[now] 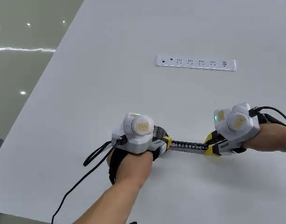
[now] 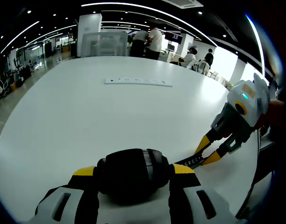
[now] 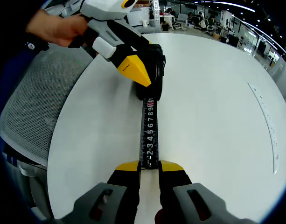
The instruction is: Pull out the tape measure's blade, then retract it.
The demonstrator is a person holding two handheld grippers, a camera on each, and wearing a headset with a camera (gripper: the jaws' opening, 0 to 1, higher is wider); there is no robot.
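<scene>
While my left tongs (image 2: pixel 133 170) are closed around the black tape measure case (image 2: pixel 133 183), one yellow tip pressed to each side of it, my right tongs (image 3: pixel 149 165) are pinched together on the free end of the blade (image 3: pixel 149 126). The gap between the right tips is just the width of the blade, and nothing else is in their grip. A short length of blade is out, black with white numbers, and it runs straight from the mouth of the case to the right tips.

The white power strip (image 1: pixel 195 62) lies flat on the white bench (image 1: pixel 110 84), and I place everything by it. The tape measure is on the side of the power strip nearer to me, well apart from it. The drawn blade runs roughly parallel to the power strip's long edge. The case sits about opposite the power strip's left end, and the right tongs are opposite a spot short of its right end. Both tongs are low over the bench on that same near side. I cannot tell whether the blade touches the bench or hangs just above it.

A black cable (image 1: pixel 77 186) trails from my left hand across the bench, away from the power strip and toward the near edge. A grey mesh chair (image 3: pixel 35 102) stands off the bench edge on the side farthest from the power strip.
</scene>
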